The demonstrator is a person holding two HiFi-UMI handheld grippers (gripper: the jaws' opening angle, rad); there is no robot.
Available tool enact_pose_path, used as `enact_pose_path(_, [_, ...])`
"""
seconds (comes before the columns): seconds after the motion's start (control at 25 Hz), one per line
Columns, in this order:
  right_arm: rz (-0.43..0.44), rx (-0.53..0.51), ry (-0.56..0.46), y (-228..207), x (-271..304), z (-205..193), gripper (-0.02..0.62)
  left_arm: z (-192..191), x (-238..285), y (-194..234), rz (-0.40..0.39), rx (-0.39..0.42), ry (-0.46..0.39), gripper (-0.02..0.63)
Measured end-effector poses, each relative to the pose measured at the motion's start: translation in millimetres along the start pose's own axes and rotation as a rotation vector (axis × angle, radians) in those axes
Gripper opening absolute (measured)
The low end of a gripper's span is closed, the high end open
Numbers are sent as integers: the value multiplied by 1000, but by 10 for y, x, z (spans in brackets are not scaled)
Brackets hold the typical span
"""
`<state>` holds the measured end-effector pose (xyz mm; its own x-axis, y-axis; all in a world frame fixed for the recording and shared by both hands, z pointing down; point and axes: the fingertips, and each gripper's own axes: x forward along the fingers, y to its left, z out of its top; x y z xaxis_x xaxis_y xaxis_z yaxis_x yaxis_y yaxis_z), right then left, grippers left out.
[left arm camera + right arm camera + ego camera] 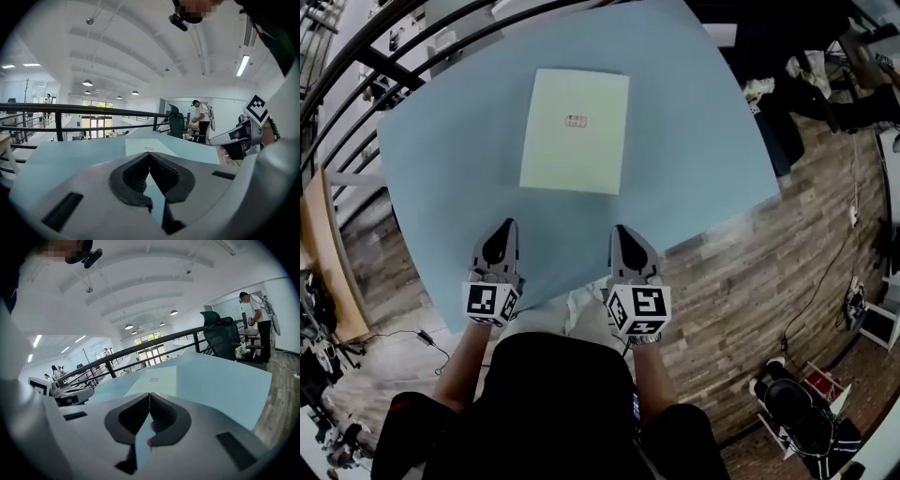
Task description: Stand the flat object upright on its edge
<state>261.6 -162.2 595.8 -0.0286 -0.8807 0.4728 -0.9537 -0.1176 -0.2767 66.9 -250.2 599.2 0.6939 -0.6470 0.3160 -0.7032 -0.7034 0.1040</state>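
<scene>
Clearly, nothing of the task is done yet. The sheet point(575, 130) lies flat on the table point(703, 141), toward its far side and well apart from both grippers. The left gripper point(507, 227) and the right gripper point(622, 232) hover near the table's near edge, each with its jaws clenched together on nothing. All the lifting and standing is left to do. How thick or stiff the sheet is I cannot tell, and its label point(576, 120) is too small to read.

The head view looks steeply down over the table point(694, 141), with the sheet point(575, 131) at 12 o'clock. Each gripper view skims low across the table from its 6 o'clock edge. All three share the sheet.
</scene>
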Motion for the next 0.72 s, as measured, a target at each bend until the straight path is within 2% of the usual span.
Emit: enact_pose_path(0.72, [18,-6,142,-230,694,-430,9,-394,600,368,-27,-27,90,6])
